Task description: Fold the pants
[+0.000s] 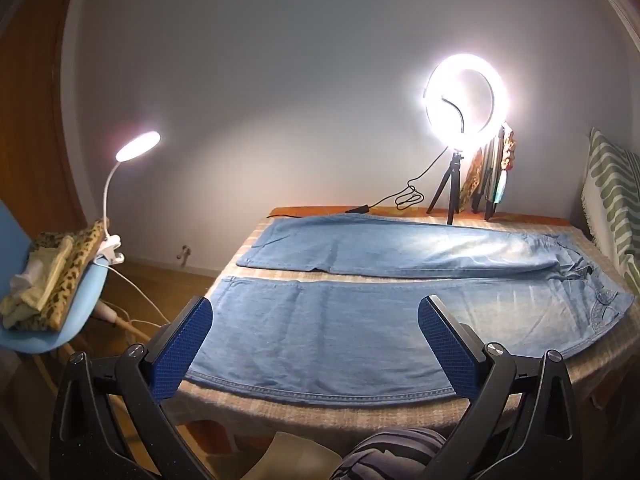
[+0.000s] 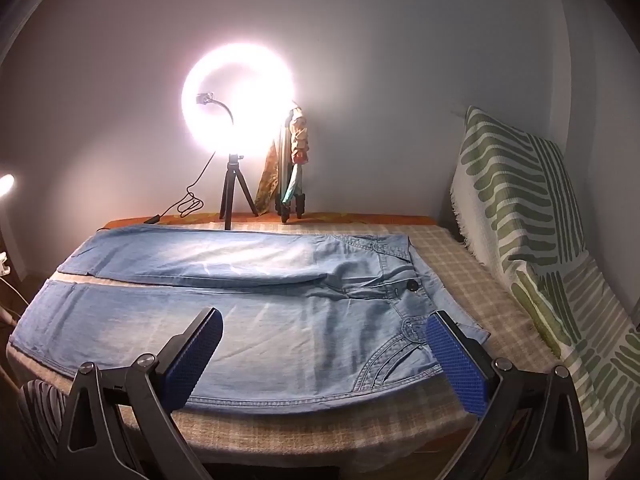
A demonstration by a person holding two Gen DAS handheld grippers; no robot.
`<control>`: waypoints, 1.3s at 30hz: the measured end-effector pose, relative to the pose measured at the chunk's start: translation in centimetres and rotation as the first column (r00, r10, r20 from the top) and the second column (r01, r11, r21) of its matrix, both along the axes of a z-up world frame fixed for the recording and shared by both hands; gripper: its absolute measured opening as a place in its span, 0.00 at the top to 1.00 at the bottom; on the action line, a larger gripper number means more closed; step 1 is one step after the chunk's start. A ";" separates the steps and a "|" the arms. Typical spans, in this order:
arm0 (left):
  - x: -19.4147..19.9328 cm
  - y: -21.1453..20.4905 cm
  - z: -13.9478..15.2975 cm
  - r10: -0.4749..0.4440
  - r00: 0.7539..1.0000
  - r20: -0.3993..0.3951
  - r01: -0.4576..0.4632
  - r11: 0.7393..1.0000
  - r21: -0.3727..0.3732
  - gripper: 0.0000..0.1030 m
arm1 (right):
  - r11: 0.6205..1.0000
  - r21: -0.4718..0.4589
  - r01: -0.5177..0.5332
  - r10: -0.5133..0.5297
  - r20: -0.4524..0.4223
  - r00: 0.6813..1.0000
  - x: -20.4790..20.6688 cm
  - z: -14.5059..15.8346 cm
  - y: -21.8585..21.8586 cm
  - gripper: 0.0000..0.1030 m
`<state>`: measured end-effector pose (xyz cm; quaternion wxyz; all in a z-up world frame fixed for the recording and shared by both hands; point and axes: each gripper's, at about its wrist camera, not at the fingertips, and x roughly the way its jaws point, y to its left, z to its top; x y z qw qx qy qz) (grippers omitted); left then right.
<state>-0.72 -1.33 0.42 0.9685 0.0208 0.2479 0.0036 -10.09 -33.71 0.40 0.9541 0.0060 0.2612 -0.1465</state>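
The pants (image 1: 340, 320) lie spread flat on the bed (image 1: 320, 408), over a checked cover, with the 2 legs side by side and a narrow strip of cover showing between them. The waistband and button sit toward the right end near the green-patterned cushion (image 2: 520, 200), and the leg hems reach toward the left edge. Laid out this smooth, the cloth appears ready for a first fold, probably one leg over the other, since every edge is reachable from the near side.

The left tongs (image 1: 316, 320) hang above the near leg toward the hem end, jaws spread wide with nothing between them. The right tongs (image 2: 324, 332) hover over the hip and pocket area, also spread wide and empty. Each pair seems stationed at one end of the near leg so both ends can be lifted together.

A ring light (image 2: 238, 94) on a tripod stands at the far side, likely to light the denim evenly.
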 end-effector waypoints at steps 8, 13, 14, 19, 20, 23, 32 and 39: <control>0.0 -0.4 -0.4 -0.013 1.000 0.004 0.013 1.000 0.001 0.01 | 1.000 -0.005 0.012 -0.011 0.005 1.000 0.1 -0.1 -0.4 0.00; 0.0 -0.6 -0.6 -0.017 1.000 0.002 0.017 1.000 0.004 0.01 | 1.000 -0.007 0.015 -0.015 0.008 1.000 0.1 -0.2 -0.4 0.00; 0.0 -0.6 -0.6 -0.017 1.000 0.002 0.017 1.000 0.001 0.01 | 1.000 -0.006 0.013 -0.013 0.009 1.000 0.1 -0.2 -0.5 0.00; 0.1 -0.6 -0.5 -0.016 1.000 0.001 0.016 1.000 0.001 0.01 | 1.000 -0.008 0.014 -0.014 0.011 1.000 0.0 -0.3 -0.6 0.00; 0.1 -0.6 -0.5 -0.015 1.000 0.002 0.015 1.000 0.001 0.01 | 1.000 -0.007 0.014 -0.014 0.012 1.000 0.0 -0.3 -0.7 0.00; 0.0 -0.6 -0.5 -0.015 1.000 0.004 0.015 1.000 0.000 0.01 | 1.000 -0.008 0.013 -0.013 0.016 1.000 0.0 -0.3 -0.7 0.00; 0.0 -0.6 -0.5 -0.014 1.000 0.006 0.014 1.000 -0.002 0.01 | 1.000 -0.015 0.012 -0.012 0.022 1.000 0.0 -0.1 -0.2 0.00; -0.1 -0.4 -0.4 -0.013 1.000 0.009 0.013 1.000 -0.005 0.01 | 1.000 -0.013 0.012 -0.012 0.032 0.999 -0.1 0.1 -0.2 0.00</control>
